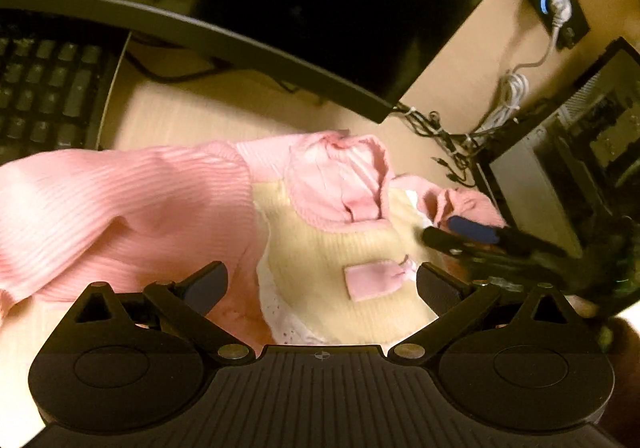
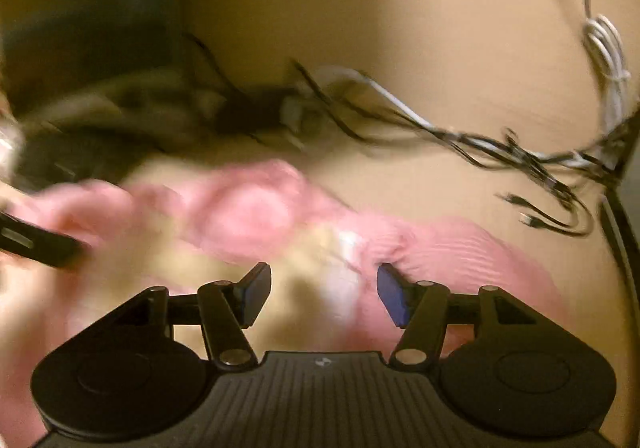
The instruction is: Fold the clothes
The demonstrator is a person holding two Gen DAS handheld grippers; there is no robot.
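The right wrist view is smeared: the pink sweater (image 2: 248, 212) and cables (image 2: 500, 152) blur. The keyboard (image 1: 44, 88) runs off the left edge.

Left tool (image 1: 322, 282) jaws wide apart; right tool (image 2: 323, 294) likewise, empty.

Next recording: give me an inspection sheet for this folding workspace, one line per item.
Surface: light wooden desk, bare near the monitor.
Job's things: pink and cream knit garment spread out unfolded, pink ribbed sleeve to one side.
Clutter: keyboard and monitor behind the garment.
Grippers: left gripper open above the cream part; right gripper open over the garment, right view blurred.
Cables: tangled black and white cables on the desk; white coiled cable below a wall socket.
Surroundings: computer case at the desk edge.
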